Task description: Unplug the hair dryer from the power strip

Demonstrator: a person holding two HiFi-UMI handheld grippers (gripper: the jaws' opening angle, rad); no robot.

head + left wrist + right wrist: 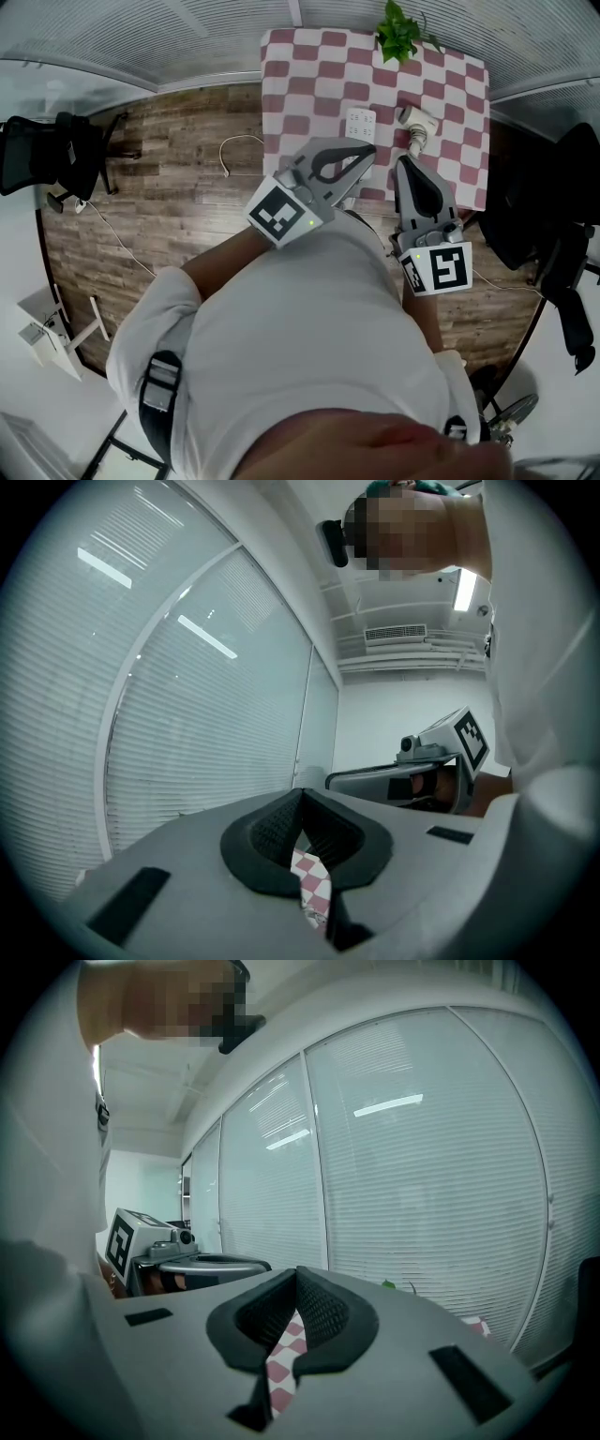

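The table under a red-and-white checked cloth [309,75] carries the task's things, well ahead of the 2 grey hand-held grippers raised before the person's chest. The left gripper [363,154] and the right gripper [405,167] each have their jaws pressed together on nothing. The white hair dryer [415,119] lies just beside the white rectangular power strip [361,123], neither touched. The unplugging looks either not begun or already over. Which one is unclear, because plug and cord are too small to make out and both gripper views show only slivers of cloth.
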